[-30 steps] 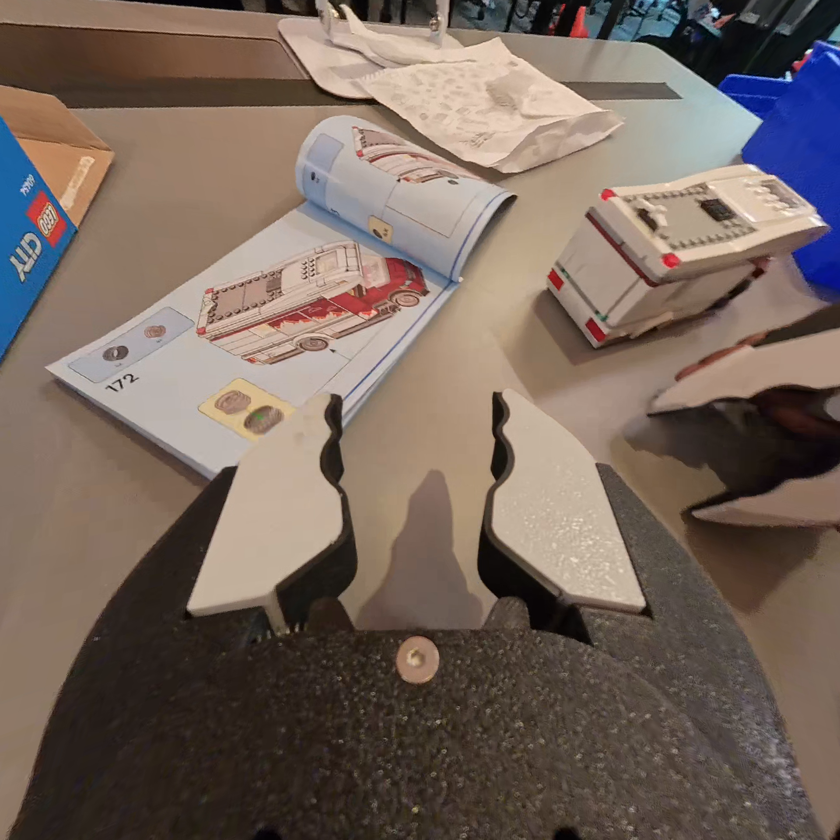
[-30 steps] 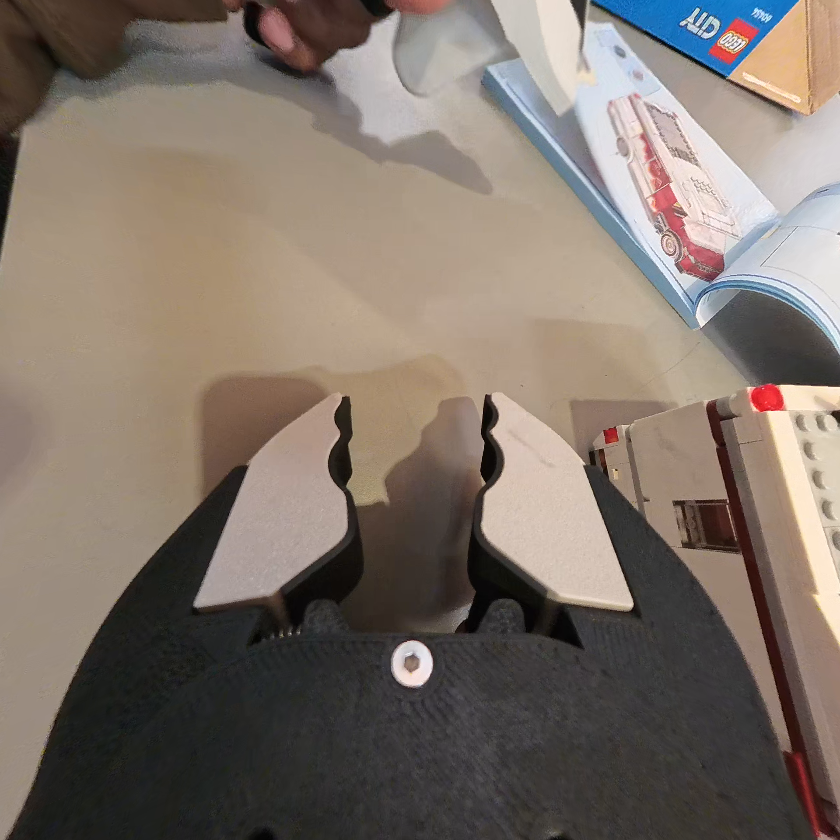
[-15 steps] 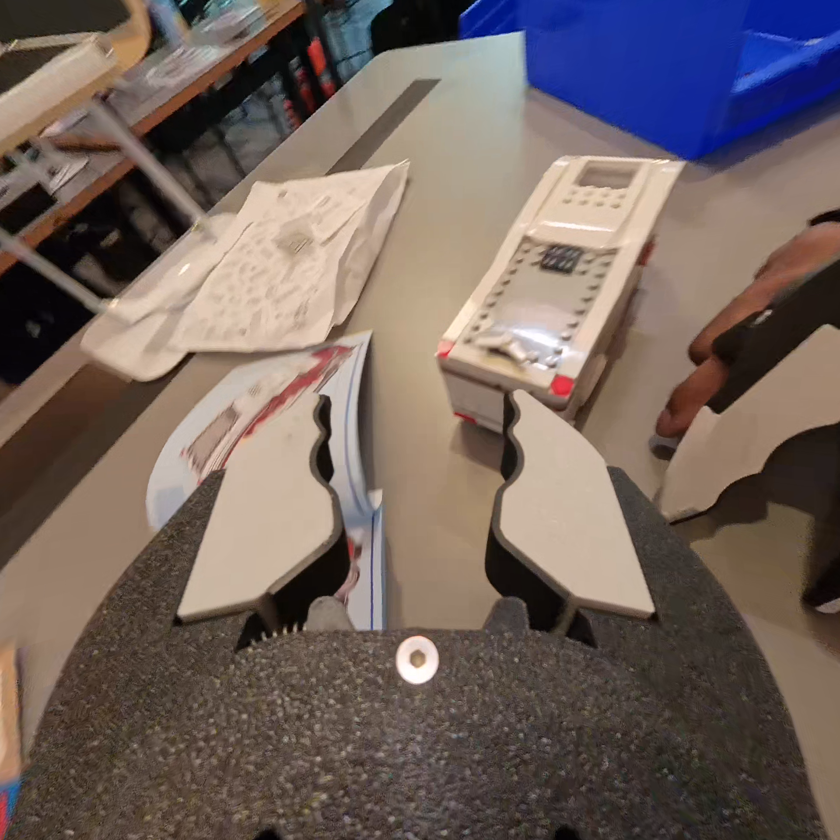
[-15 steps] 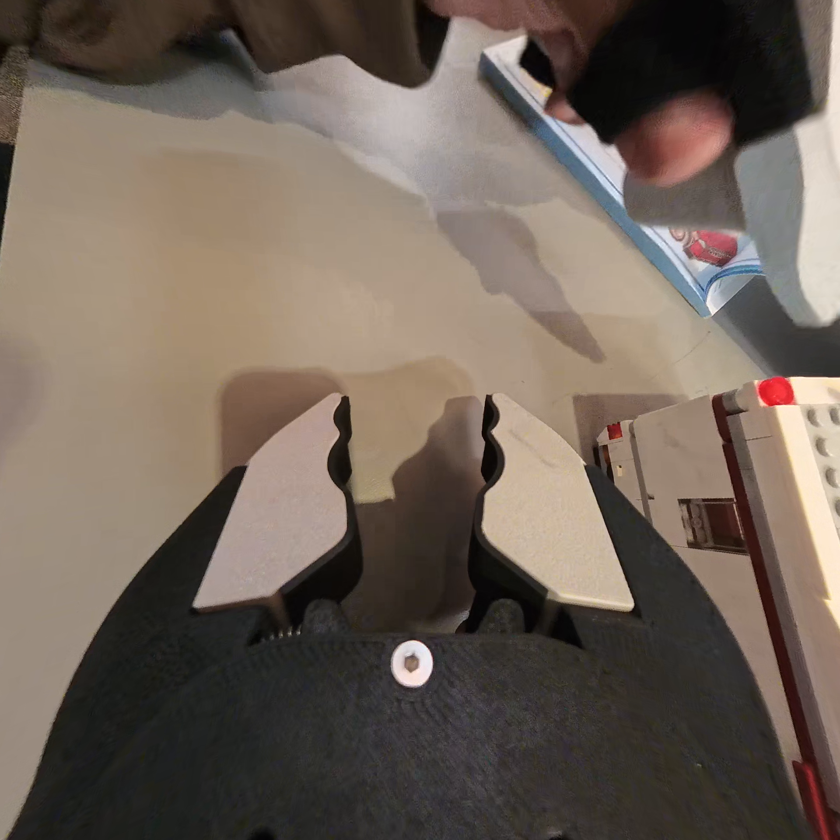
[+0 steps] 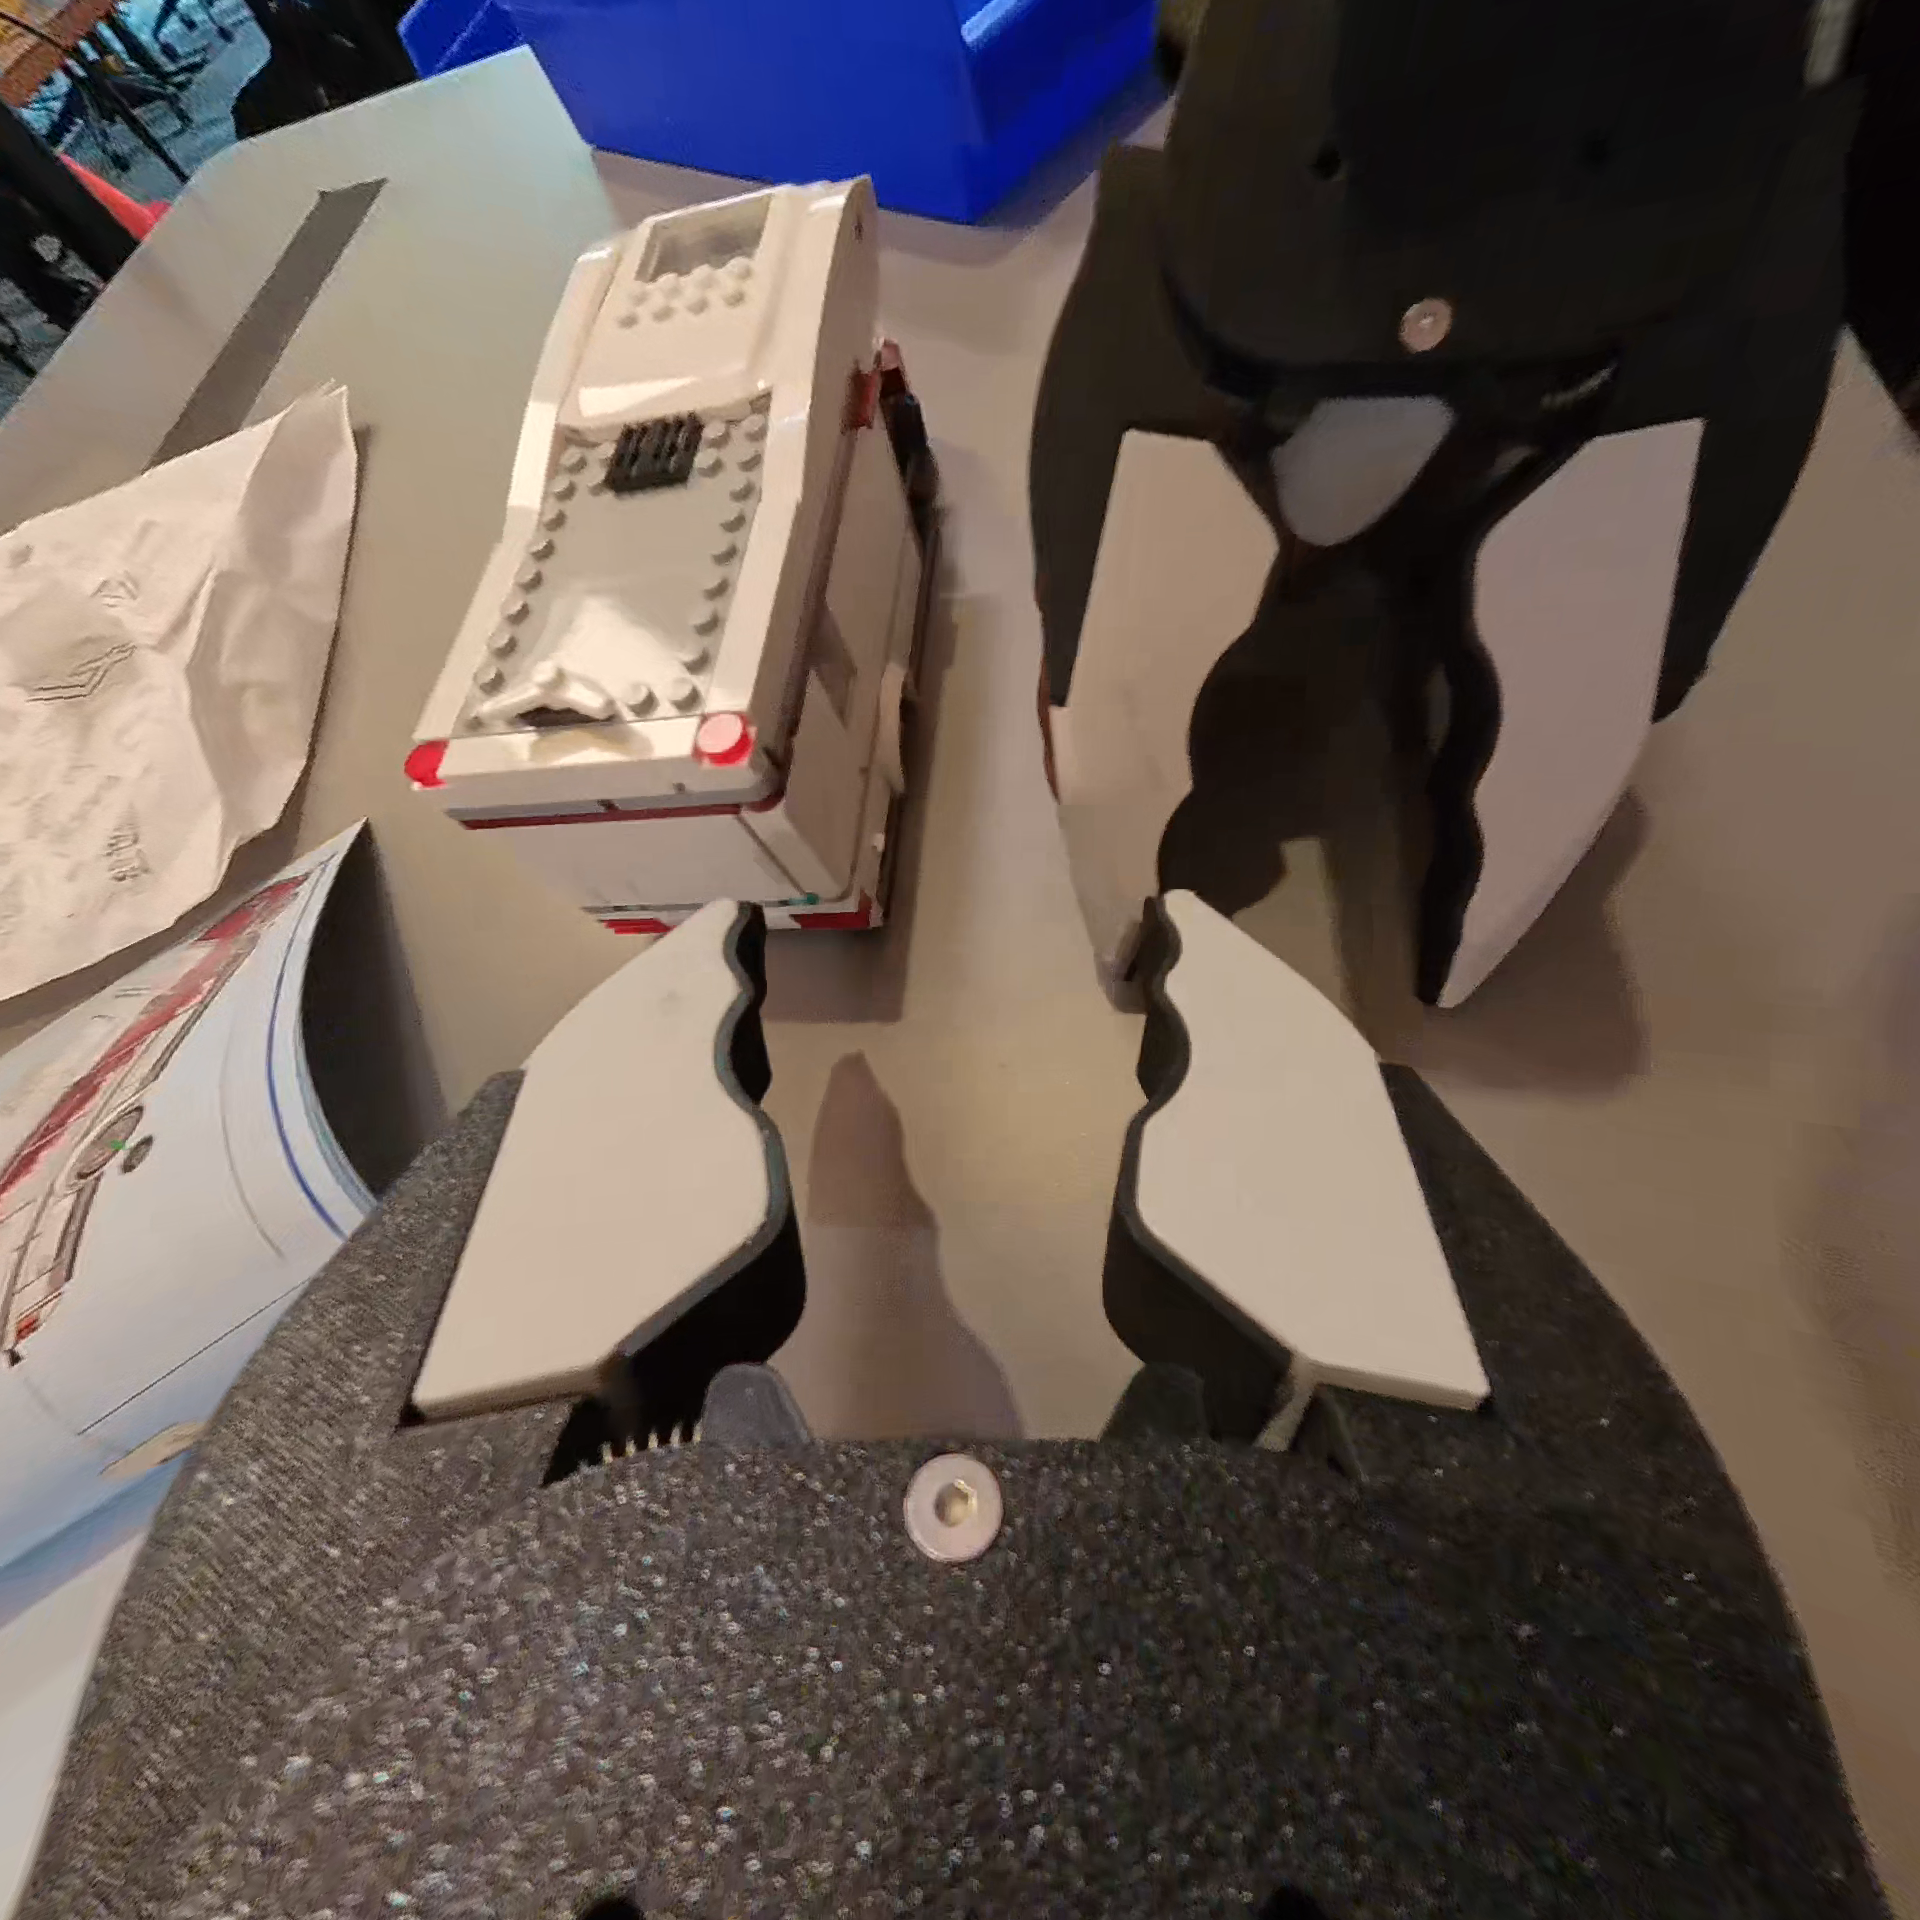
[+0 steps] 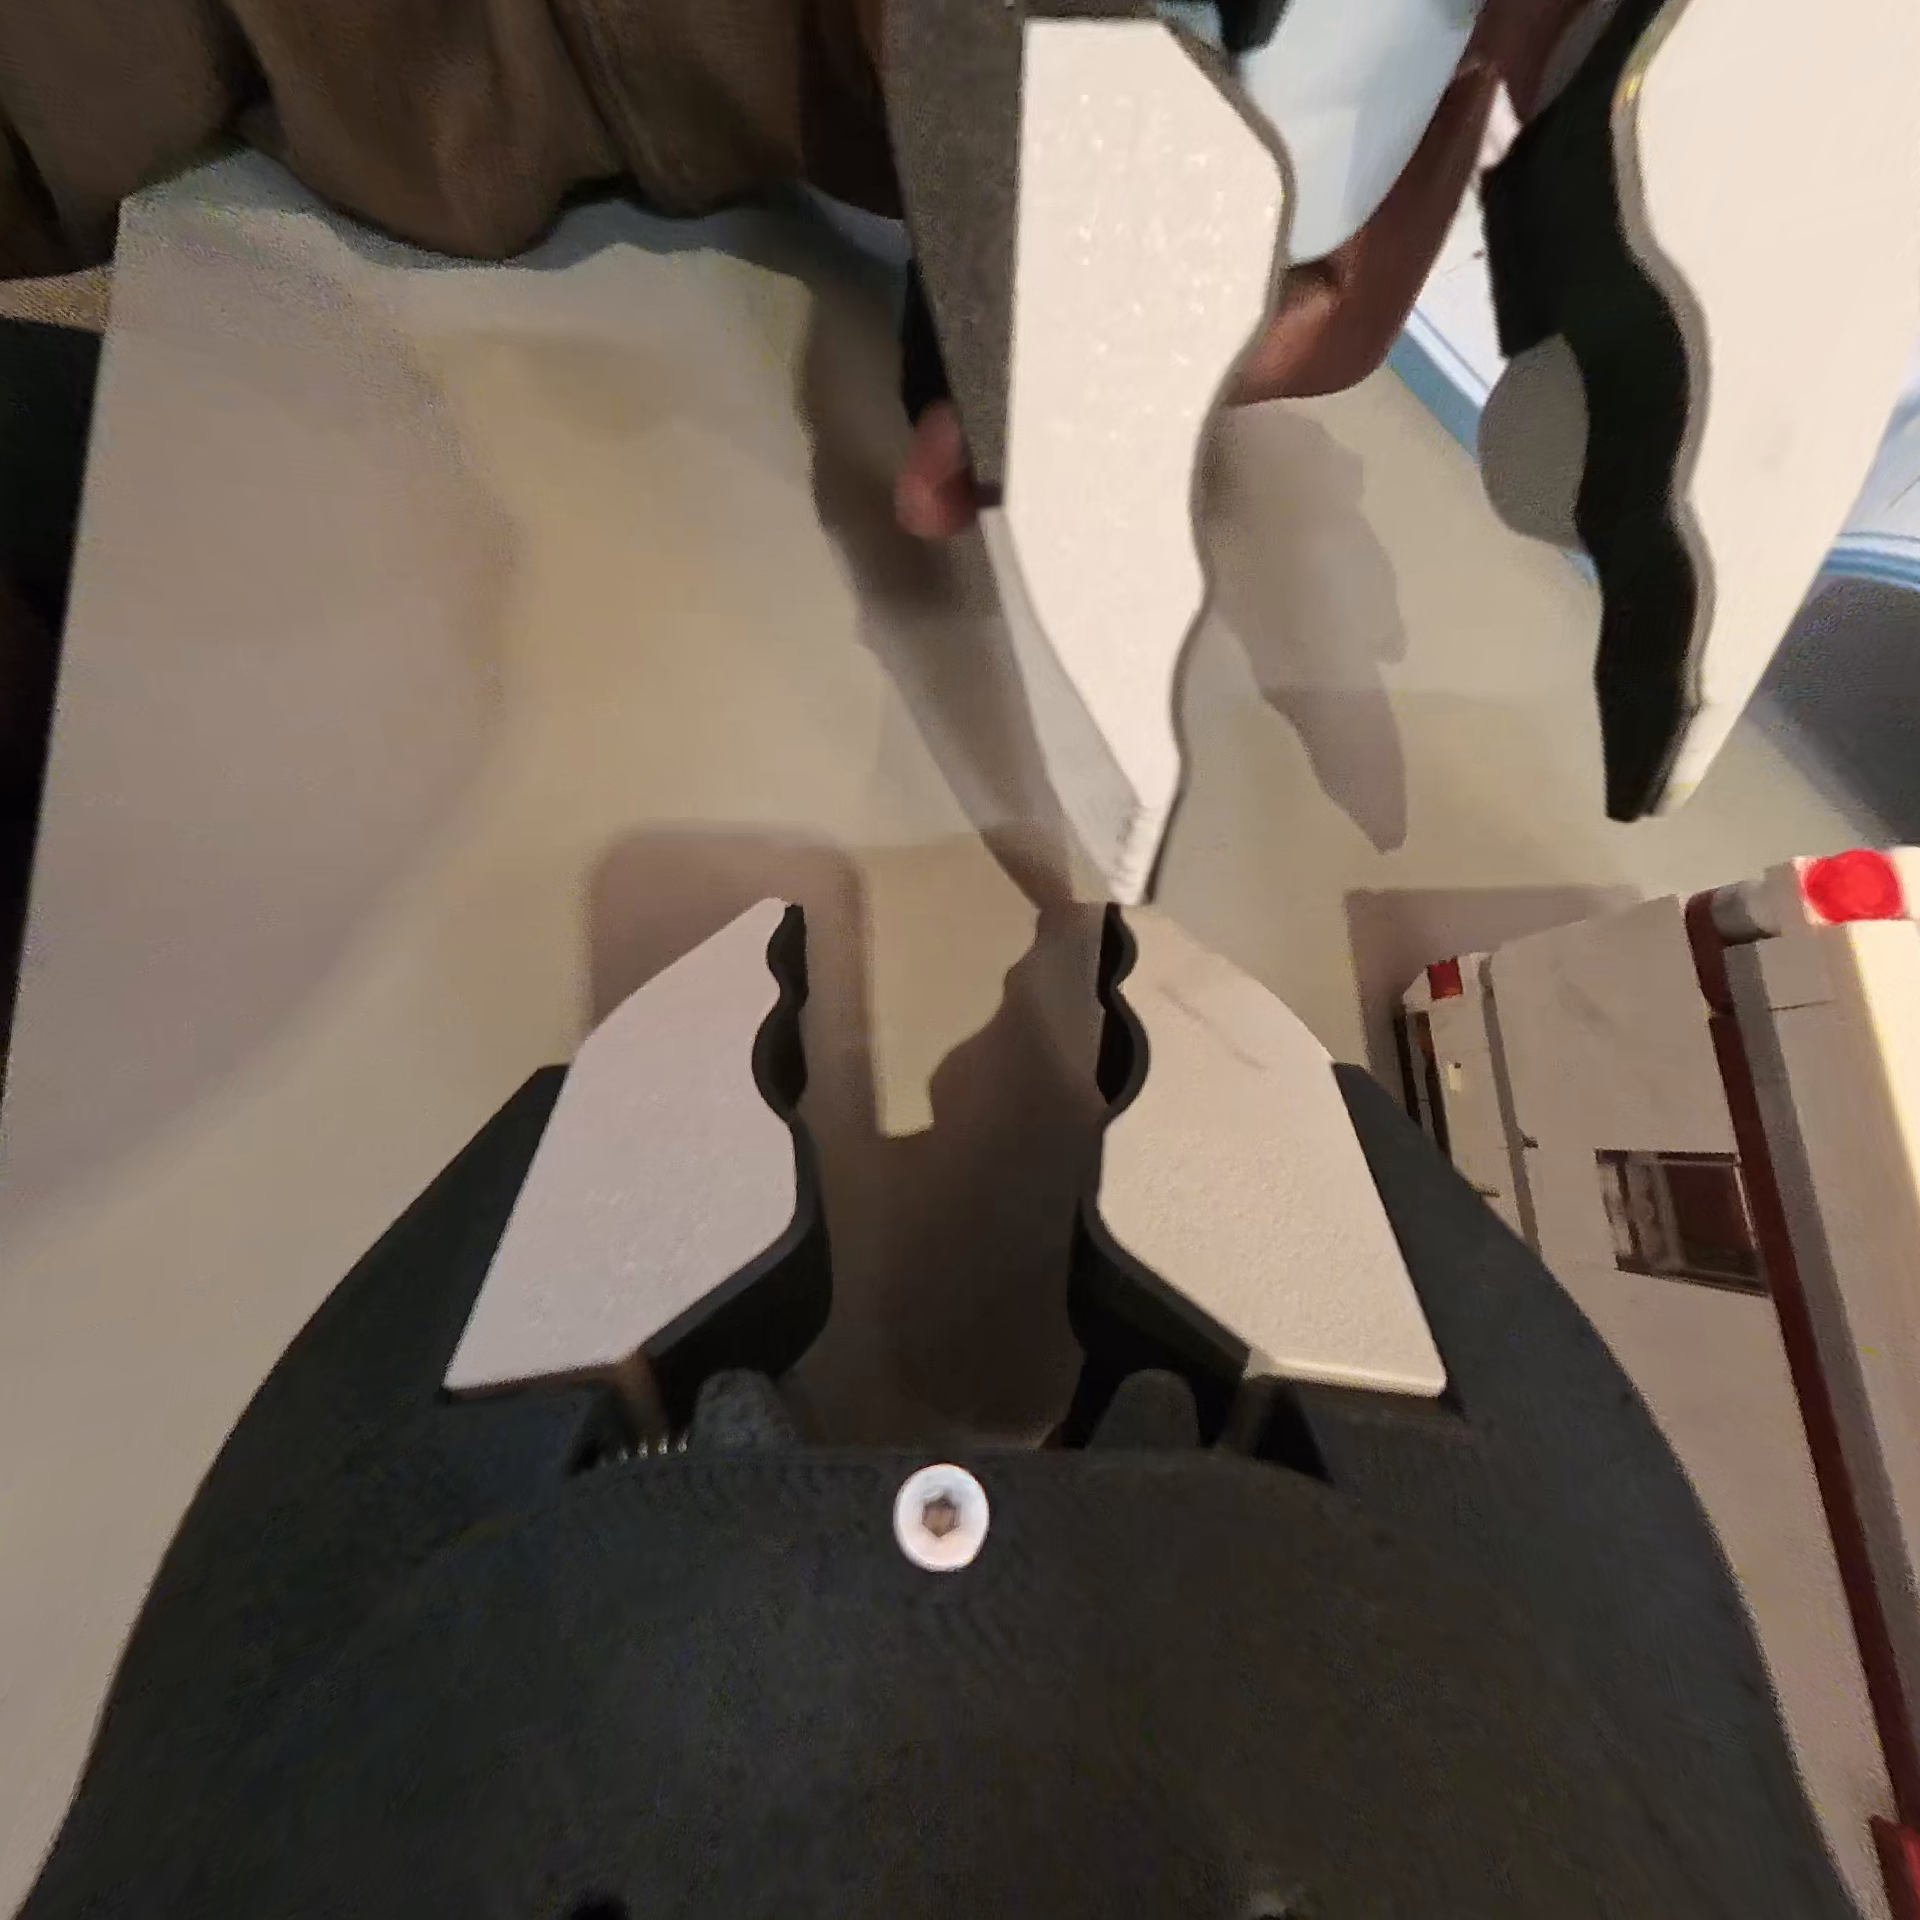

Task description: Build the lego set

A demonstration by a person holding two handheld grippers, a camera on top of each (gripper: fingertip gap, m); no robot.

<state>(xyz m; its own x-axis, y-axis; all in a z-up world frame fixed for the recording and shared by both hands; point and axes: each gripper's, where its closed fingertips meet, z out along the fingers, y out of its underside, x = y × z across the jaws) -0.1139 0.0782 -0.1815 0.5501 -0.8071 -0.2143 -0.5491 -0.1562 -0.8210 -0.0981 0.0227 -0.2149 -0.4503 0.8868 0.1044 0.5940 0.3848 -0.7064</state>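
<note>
1. Left wrist view: the left gripper [image 5: 951, 914], with grey fingers on a speckled black body, stands with its jaws wide apart and nothing between them but bare grey table [image 5: 997, 1049].
2. Just ahead of its left fingertip sits the white-and-red toy-brick van [image 5: 665, 582], upright on the table, its studded grey roof showing and its rear end nearest.
3. The right gripper [image 5: 1288, 966] points down toward the table to the right of the van, jaws parted and bare; one of its fingertips lies just beside the left gripper's right fingertip.
4. A crumpled white paper bag [image 5: 135, 644] and an open light-blue instruction booklet [image 5: 156, 1195] lie at the left; a blue plastic bin [image 5: 831, 94] stands behind the van.
5. Right wrist view: the right gripper [image 6: 951, 914] hovers over the bare table [image 6: 416, 675], jaws moderately apart and holding nothing.
6. The left gripper [image 6: 1392, 821] comes in from above, its jaws wide.
7. The van [image 6: 1662, 1091] sits at the right edge, beside the right finger.
</note>
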